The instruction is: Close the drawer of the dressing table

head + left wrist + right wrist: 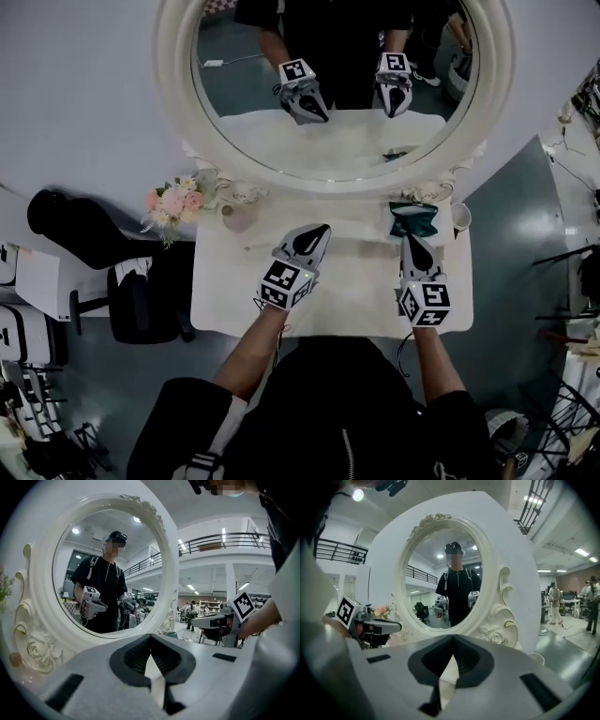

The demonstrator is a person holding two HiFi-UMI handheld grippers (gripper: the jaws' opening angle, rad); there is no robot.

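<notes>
The white dressing table (225, 300) with its oval mirror (333, 112) stands right in front of me. No drawer front shows in any view; the table's front edge lies under my arms. My left gripper (322, 230) hovers over the middle of the tabletop, jaws shut with nothing between them (150, 637). Over the right part of the top, my right gripper (411, 241) points at the mirror, also shut and empty (453, 638). Both grippers appear mirrored in the glass.
A teal box (413, 220) and a white cup (460, 217) sit at the back right of the top. Pink flowers (173, 202) and a small pink jar (238, 218) stand at the back left. A black chair (141, 300) is left of the table.
</notes>
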